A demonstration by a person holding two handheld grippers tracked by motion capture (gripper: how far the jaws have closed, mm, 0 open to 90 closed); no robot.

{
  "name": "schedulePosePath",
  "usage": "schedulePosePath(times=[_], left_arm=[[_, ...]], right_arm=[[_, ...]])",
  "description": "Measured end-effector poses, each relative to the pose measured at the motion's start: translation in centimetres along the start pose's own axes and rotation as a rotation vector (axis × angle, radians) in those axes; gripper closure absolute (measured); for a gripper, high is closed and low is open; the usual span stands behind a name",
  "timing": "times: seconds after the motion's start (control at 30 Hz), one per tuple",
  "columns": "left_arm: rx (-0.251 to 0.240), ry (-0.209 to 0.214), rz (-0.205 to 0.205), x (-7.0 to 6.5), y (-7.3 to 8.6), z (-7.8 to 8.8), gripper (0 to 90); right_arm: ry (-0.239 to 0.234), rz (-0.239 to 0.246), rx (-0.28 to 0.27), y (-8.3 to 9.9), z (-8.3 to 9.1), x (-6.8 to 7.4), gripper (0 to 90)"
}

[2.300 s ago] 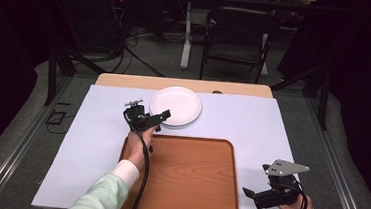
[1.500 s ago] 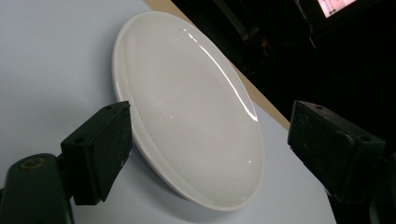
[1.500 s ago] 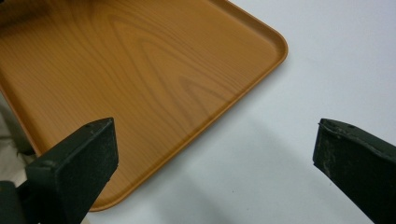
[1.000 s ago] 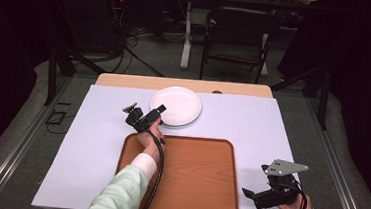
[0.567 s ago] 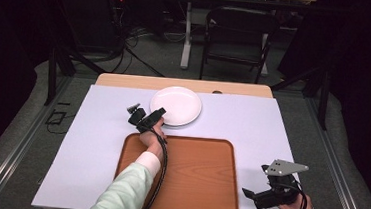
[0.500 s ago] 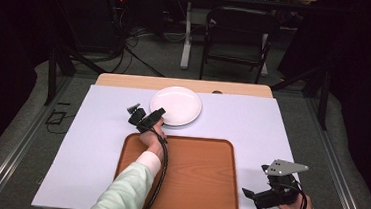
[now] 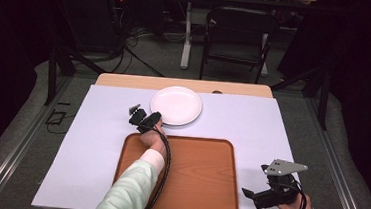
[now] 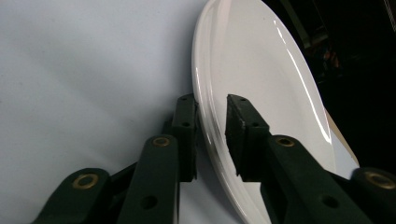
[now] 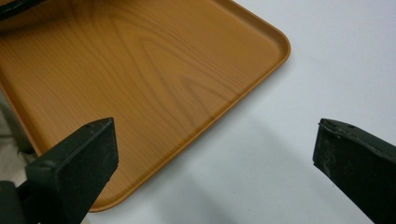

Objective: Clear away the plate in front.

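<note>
Left gripper point(image 8: 211, 109) has its jaws narrowed around the near rim of the white plate point(image 8: 261, 79); they have just been closing, rim between the pads, pressing or all but pressing on it. Right gripper point(image 9: 215, 158) jaws stand wide, nothing between them.

Plate sits on the white table cover point(image 7: 252, 120), far middle, just beyond the wooden tray point(image 7: 193, 175) and apart from it. Round, so no long axis; lies flat, face up.

Left gripper view gives the rim between the pads, one jaw on the outer side, one over the inner face. High view has the left gripper point(image 7: 144, 119) at the plate's point(image 7: 176, 105) near-left edge, jaw gap too small to read there. Right gripper point(image 7: 266, 193) rests near the tray's right front corner, well apart from the plate.

Right gripper view: tray point(image 9: 140, 79) corner and cover beneath the jaws. Plate's far edge is cut off in the left gripper view; pad contact under the rim is hidden.
</note>
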State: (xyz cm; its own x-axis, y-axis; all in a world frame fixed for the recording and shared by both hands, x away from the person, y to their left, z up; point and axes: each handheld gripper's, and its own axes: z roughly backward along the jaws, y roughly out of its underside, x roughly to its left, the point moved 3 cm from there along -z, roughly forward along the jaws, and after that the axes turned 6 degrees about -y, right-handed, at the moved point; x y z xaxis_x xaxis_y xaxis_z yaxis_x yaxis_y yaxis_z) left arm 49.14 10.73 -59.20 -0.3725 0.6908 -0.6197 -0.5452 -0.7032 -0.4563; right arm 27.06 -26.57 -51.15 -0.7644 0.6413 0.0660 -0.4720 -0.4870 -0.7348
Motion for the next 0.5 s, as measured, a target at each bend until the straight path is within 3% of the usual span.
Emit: schedulePosePath(times=[0.07,0.23,0.3,0.5], left_arm=[[0.004,-0.007,-0.008,-0.05,-0.03,0.01,76.5],[0.002,0.001,0.017,-0.05,-0.10,-0.05,77.8],[0.011,0.030,0.052,0.29,-0.12,-0.09,78.8],[0.022,0.080,0.103,0.82,-0.24,-0.13,81.6]], right_arm=[[-0.001,0.000,0.001,0.00,-0.02,-0.02,0.0],[-0.001,0.002,0.002,-0.03,-0.04,-0.04,0.0],[-0.001,0.002,0.002,-0.04,-0.04,-0.04,0.0],[-0.001,-0.002,0.006,0.01,-0.06,-0.09,0.0]])
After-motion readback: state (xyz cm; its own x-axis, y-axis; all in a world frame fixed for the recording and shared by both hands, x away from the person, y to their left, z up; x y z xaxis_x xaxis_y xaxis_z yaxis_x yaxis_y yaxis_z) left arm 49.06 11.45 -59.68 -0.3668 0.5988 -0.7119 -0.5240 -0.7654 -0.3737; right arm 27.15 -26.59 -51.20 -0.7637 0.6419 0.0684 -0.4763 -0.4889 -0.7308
